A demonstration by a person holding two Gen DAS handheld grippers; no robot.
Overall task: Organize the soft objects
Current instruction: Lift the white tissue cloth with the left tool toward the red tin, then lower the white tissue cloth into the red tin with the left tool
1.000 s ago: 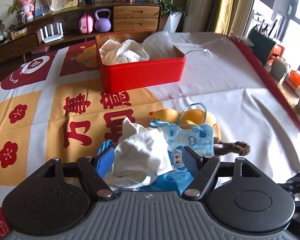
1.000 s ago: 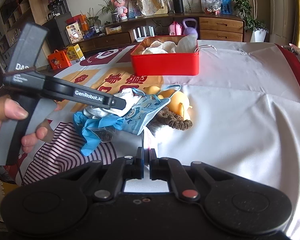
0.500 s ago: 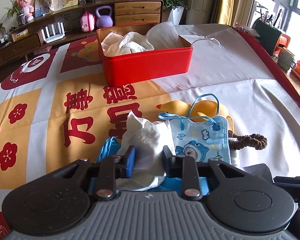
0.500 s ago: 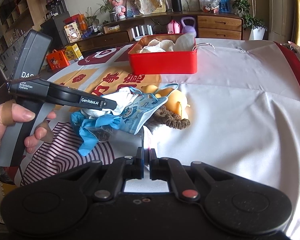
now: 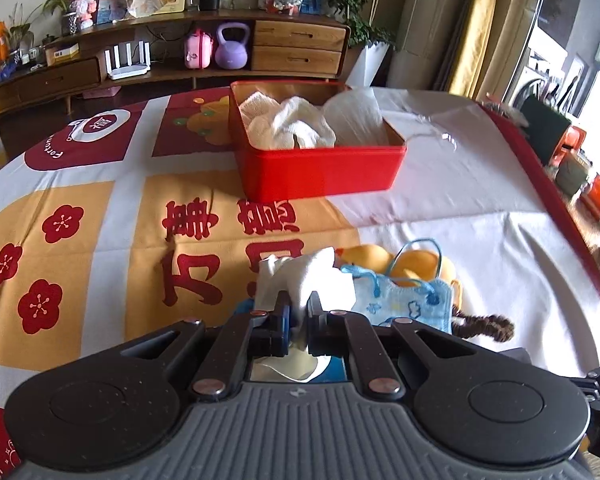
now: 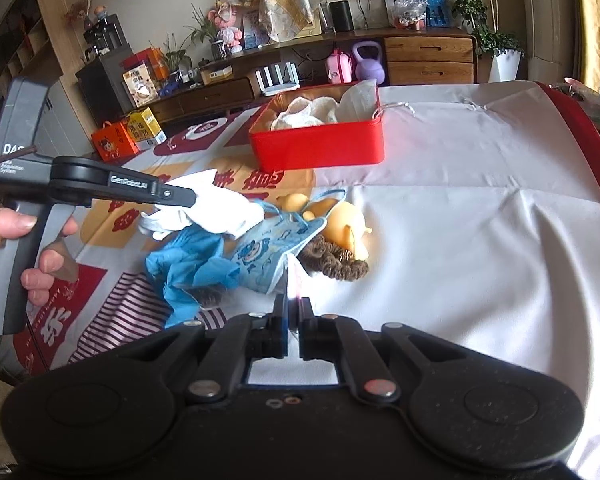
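Left wrist: left hand-held gripper (image 5: 298, 314) pinches white cloth (image 5: 312, 280), its tip pointing forward

I count one red tin (image 5: 320, 172), one white cloth (image 6: 220, 210) in my left gripper (image 5: 298, 312), one blue glove (image 6: 188, 264), one child's face mask (image 6: 272, 252), one brown scrunchie (image 6: 336, 262) and one yellow toy (image 6: 346, 224).

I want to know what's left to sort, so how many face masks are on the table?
1: a blue cartoon-print face mask lying in the pile, over the yellow toy. Others may be hidden underneath.
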